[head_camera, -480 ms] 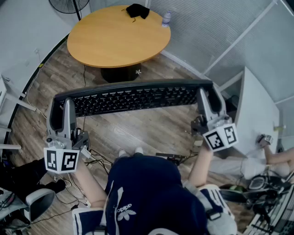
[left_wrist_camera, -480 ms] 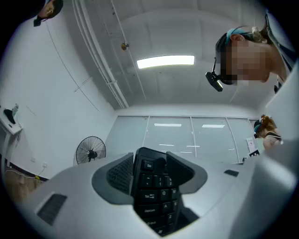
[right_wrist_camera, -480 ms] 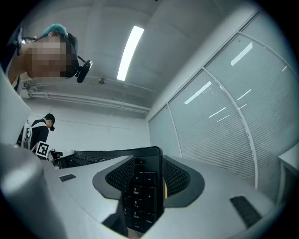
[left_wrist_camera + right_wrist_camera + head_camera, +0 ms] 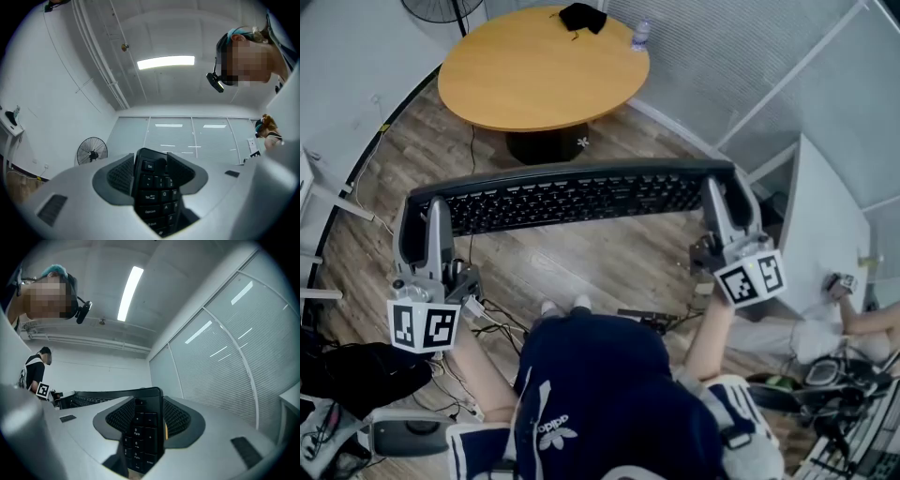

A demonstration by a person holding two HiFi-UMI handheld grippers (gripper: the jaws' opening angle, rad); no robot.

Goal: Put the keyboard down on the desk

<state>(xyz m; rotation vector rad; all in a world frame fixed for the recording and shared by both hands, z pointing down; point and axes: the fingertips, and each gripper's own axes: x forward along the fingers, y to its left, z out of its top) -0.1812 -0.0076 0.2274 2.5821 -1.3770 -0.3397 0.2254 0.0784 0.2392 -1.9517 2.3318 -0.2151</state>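
Note:
A long black keyboard (image 4: 567,199) hangs level in the air above the wooden floor, keys facing up. My left gripper (image 4: 422,230) is shut on its left end, and the Esc and Tab keys (image 4: 152,187) show between the jaws in the left gripper view. My right gripper (image 4: 727,211) is shut on the right end, with the number pad (image 4: 140,432) clamped between its jaws in the right gripper view. The round wooden desk (image 4: 534,84) stands ahead, beyond the keyboard.
A black cloth (image 4: 581,19) and a water bottle (image 4: 639,36) lie at the desk's far edge. A fan (image 4: 92,151) stands by the wall. A white table (image 4: 830,234) is at the right, an office chair (image 4: 403,436) and cables at the lower left. Another person (image 4: 35,369) stands behind.
The keyboard and both grippers hold almost the same place. The view has shifted slightly, and the chair at the lower left now sits lower in the frame.

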